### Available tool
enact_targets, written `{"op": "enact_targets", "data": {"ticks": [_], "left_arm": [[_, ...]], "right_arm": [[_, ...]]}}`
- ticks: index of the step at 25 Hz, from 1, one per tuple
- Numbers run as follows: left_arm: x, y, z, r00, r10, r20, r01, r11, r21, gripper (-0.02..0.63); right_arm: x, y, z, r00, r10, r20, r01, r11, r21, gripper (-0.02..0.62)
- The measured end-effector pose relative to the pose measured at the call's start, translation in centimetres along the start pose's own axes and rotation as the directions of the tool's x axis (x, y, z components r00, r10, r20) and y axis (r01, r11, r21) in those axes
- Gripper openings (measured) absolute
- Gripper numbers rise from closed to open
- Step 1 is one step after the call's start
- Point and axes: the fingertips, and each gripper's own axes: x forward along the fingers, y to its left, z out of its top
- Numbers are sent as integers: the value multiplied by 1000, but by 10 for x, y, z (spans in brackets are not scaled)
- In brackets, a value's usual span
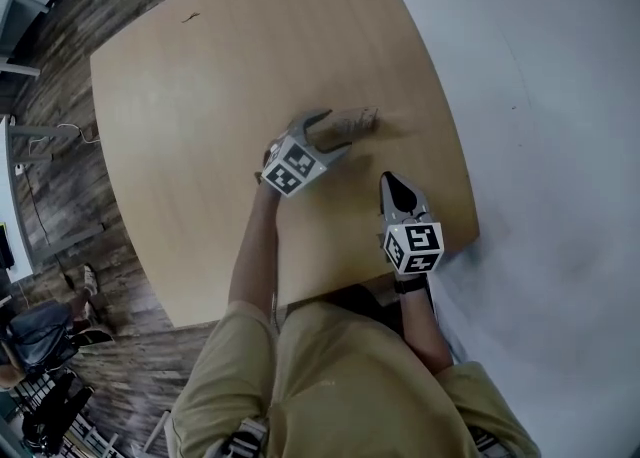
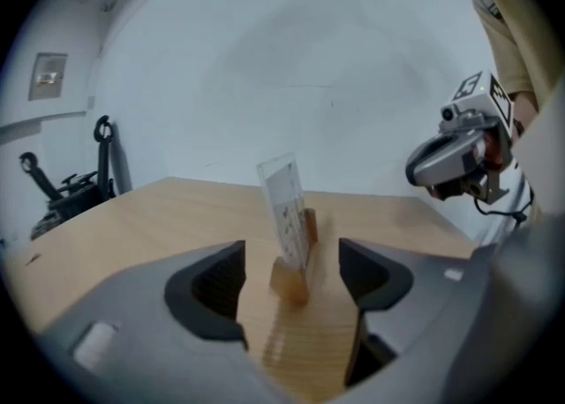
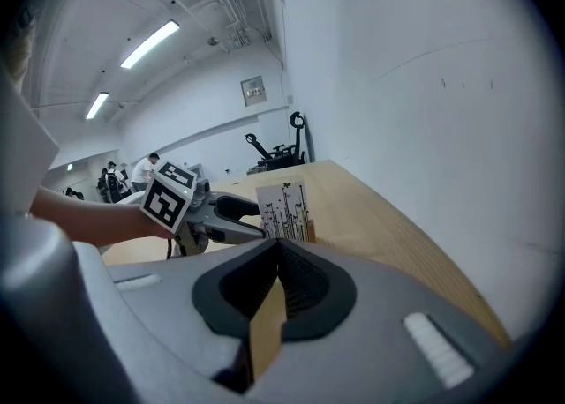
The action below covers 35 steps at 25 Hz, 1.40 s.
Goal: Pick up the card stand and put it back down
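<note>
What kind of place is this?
Probably an open office or lab: wooden table beside a plain white wall, plank floor, ceiling strip lights, people standing at the far end.

Your right gripper has its jaws pressed together with nothing between them. Beyond them the card stand sits upright on the wooden table, your left gripper just beside it.

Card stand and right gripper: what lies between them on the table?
Only bare table lies before the right gripper, as the head view shows; the left gripper's open jaws straddle the card stand.
</note>
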Motion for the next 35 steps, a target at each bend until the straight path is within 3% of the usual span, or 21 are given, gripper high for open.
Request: {"op": "enact_targets", "data": {"ticks": [7, 10, 16, 21, 23, 28, 35], "left_arm": [[-68, -40, 20, 980, 188, 70, -177, 974, -139, 264], [-96, -66, 44, 962, 248, 115, -231, 962, -145, 227], [-151, -166, 84, 938, 297, 178, -275, 951, -139, 181], [-178, -225, 109, 906, 339, 253, -311, 940, -144, 117], [-190, -245, 117, 888, 372, 272, -342, 927, -154, 85], [-228, -276, 127, 816, 491, 305, -435, 869, -234, 19], [-255, -308, 131, 764, 550, 338, -495, 835, -240, 0]], "right_arm": [[-53, 28, 16, 997, 14, 79, -12, 999, -31, 5], [-82, 37, 26, 990, 15, 138, -8, 999, -48, 5], [-163, 64, 27, 977, 2, 214, -3, 1000, 3, 4], [-210, 87, 43, 952, 28, 305, -2, 996, -84, 5], [-230, 95, 44, 942, 36, 332, 2, 994, -112, 3], [-272, 104, 39, 924, 20, 382, 37, 989, -143, 5], [-300, 107, 25, 911, 22, 411, 48, 986, -160, 5]]}}
